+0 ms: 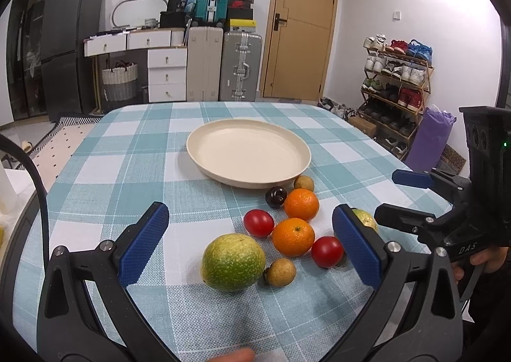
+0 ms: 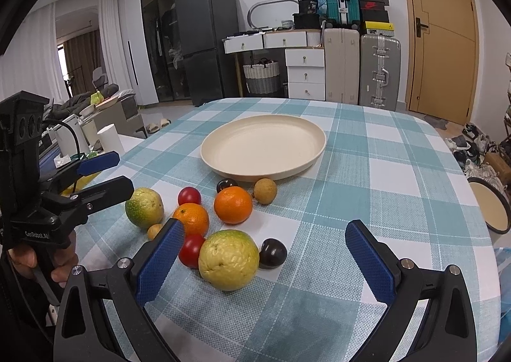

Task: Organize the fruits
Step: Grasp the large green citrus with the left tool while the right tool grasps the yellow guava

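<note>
An empty cream plate [image 1: 248, 151] [image 2: 263, 144] sits mid-table. In front of it lies a cluster of fruit: two oranges [image 1: 293, 236] [image 2: 233, 204], two red tomatoes [image 1: 258, 222] [image 2: 190, 250], a green-yellow guava [image 1: 233, 262] [image 2: 144, 206], a yellow guava [image 2: 228, 259], two dark plums [image 1: 276, 197] [image 2: 272, 252] and small brown longans [image 1: 280, 272] [image 2: 265, 190]. My left gripper [image 1: 250, 235] is open and empty, above the near fruits. My right gripper [image 2: 265, 250] is open and empty, around the yellow guava and plum. Each gripper shows in the other's view [image 1: 405, 196] [image 2: 113, 173].
The table carries a teal and white checked cloth [image 1: 127, 151] [image 2: 383, 170]. A round stool [image 2: 488, 208] stands off the table's right edge. Suitcases, drawers, a fridge, a door and a shoe rack [image 1: 396, 87] line the room behind.
</note>
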Demonstrator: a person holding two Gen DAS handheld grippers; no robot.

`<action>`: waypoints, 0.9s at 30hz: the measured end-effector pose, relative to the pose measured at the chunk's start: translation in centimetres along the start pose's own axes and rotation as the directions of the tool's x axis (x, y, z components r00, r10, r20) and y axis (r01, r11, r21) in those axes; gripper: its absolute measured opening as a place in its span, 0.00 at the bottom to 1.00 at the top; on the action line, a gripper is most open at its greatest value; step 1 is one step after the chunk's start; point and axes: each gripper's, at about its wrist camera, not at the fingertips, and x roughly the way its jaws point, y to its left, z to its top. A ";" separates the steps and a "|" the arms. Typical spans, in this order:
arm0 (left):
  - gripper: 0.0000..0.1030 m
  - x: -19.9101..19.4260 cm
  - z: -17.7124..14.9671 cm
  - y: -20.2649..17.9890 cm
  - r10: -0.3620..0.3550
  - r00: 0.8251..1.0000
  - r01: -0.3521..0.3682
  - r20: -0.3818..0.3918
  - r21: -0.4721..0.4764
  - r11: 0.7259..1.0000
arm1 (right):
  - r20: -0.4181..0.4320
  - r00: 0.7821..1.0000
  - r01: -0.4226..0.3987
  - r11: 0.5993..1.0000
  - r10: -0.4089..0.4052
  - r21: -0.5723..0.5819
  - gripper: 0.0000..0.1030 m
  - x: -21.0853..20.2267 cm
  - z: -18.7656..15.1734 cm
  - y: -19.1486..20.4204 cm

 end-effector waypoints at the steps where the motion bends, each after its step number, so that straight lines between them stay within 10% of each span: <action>1: 0.99 0.1 0.1 0.0 0.000 1.000 0.000 -0.009 0.000 1.000 | -0.013 1.000 -0.006 1.000 0.006 0.003 1.00 0.2 0.1 0.0; 18: 0.92 2.8 -0.9 0.9 0.063 0.981 -0.064 -0.185 -0.004 0.998 | -0.141 0.976 -0.168 0.986 0.168 0.017 0.61 1.6 -0.9 1.5; 27: 0.67 4.5 -1.4 2.1 0.000 0.963 -0.022 -0.268 -0.077 0.997 | -0.179 0.969 -0.175 0.985 0.170 -0.012 0.58 2.1 -1.1 2.3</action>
